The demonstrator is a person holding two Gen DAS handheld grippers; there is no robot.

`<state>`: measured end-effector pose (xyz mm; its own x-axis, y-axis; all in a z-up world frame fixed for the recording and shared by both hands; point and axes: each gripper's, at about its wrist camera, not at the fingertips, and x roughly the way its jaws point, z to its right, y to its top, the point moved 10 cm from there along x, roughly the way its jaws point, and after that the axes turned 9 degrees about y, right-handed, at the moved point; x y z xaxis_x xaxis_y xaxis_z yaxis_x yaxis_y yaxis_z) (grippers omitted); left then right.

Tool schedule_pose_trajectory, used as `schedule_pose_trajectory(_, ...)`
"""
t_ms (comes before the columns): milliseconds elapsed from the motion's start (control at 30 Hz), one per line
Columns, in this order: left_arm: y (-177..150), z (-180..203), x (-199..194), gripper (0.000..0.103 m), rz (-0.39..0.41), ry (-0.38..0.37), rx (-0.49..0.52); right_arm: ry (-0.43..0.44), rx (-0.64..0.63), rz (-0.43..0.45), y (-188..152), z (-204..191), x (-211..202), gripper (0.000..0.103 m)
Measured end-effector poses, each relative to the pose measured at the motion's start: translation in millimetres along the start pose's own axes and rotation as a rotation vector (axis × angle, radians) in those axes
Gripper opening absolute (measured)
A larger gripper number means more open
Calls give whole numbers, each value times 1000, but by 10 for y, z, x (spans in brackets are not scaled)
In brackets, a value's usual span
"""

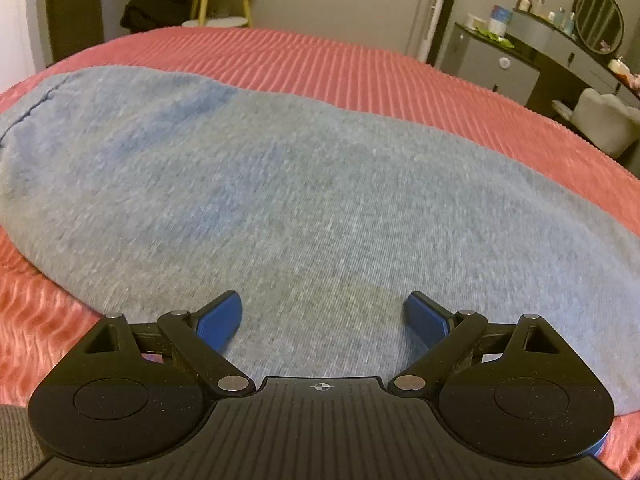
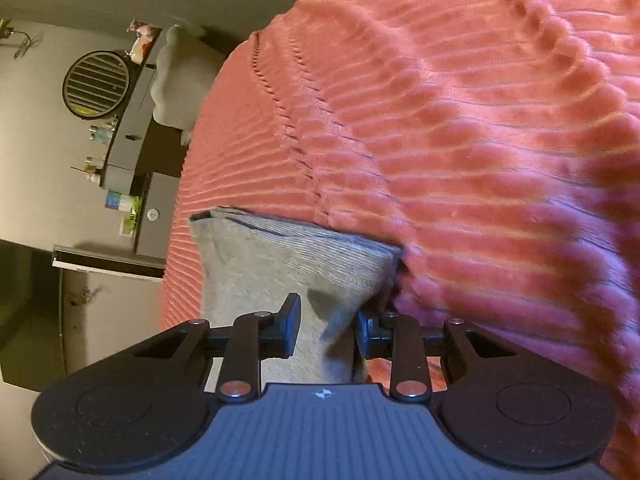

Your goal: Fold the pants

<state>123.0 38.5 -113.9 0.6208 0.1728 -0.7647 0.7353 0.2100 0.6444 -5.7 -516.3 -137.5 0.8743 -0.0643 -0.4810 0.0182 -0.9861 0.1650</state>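
The grey pants (image 1: 280, 184) lie spread flat on the pink ribbed bedspread (image 1: 360, 64). My left gripper (image 1: 322, 320) hovers low over the pants' near part with its blue fingers (image 1: 220, 322) wide apart and nothing between them. In the right wrist view, my right gripper (image 2: 328, 326) has its black fingers (image 2: 290, 326) closed onto a bunched end of the grey pants (image 2: 280, 264), whose hem edge lies against the bedspread (image 2: 480, 160).
A grey dresser (image 1: 520, 56) with bottles and a round mirror (image 1: 598, 20) stands right of the bed, beside a white chair (image 1: 604, 124). A dark garment (image 1: 156, 4) and a yellow-legged stool (image 1: 224, 4) sit behind the bed.
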Motion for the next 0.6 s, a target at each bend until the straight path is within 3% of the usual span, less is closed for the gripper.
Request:
schedule_pose_trajectory(200,-2,17,7,95,9,5,2,-24,-26,24,53,35,-196,31)
schedule_pose_trajectory(300,-1,23,20,96,15,8,8,-78,-70,45,48,97,-324,43)
schedule_pose_trajectory(467,5,30,27,96,23,12,14,-40,-80,34,111,85,-250,43)
schedule_pose_trajectory(600,13,27,17,96,27,11,11,-53,-2,31,166,195,-134,41)
